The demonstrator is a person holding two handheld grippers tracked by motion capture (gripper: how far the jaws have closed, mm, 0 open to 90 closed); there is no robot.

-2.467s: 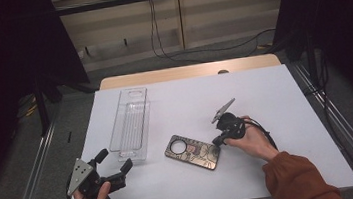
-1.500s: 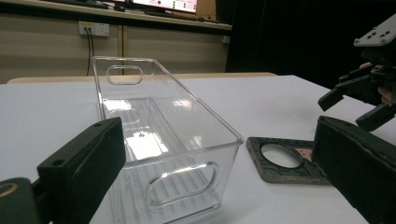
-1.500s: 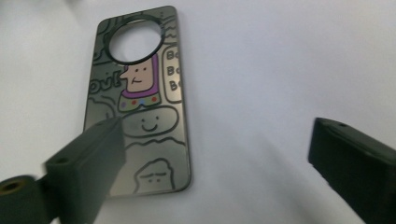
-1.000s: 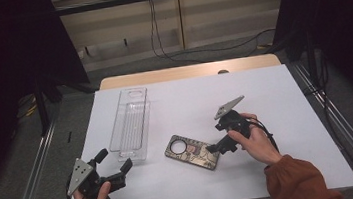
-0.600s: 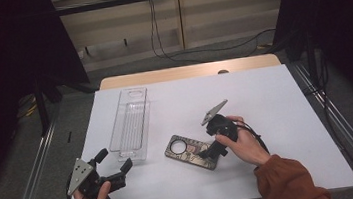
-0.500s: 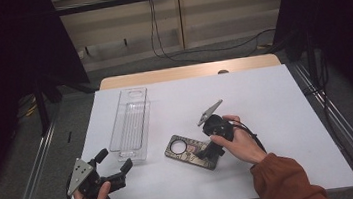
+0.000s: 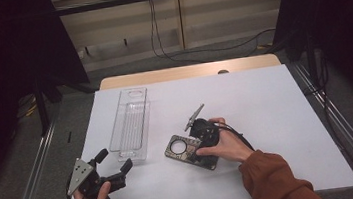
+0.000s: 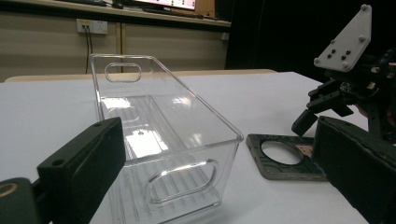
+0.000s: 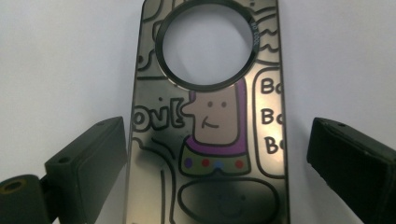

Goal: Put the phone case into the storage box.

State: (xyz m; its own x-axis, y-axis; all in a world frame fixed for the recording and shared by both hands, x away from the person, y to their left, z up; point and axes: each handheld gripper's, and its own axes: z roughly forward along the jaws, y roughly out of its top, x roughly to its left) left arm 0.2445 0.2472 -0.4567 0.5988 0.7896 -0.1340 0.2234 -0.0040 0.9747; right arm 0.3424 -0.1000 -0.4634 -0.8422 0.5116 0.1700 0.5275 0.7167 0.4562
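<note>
Two sets of tongs sit apart. At lower left of the high view, your left gripper point(image 7: 113, 170) idles unmoved before the clear plastic bin point(image 7: 130, 124). Mid-frame, your right gripper point(image 7: 193, 144) has dropped from hovering to straddle the dark cartoon-printed phone case with round cutout point(image 9: 210, 121), jaws gaping either side, so a grab looks imminent.

right gripper point(image 7: 192, 139) is down over the dark phone case point(image 7: 190, 152), left gripper point(image 7: 113, 164) sits near the table's front edge just by the clear bin point(image 7: 130, 123)
</note>
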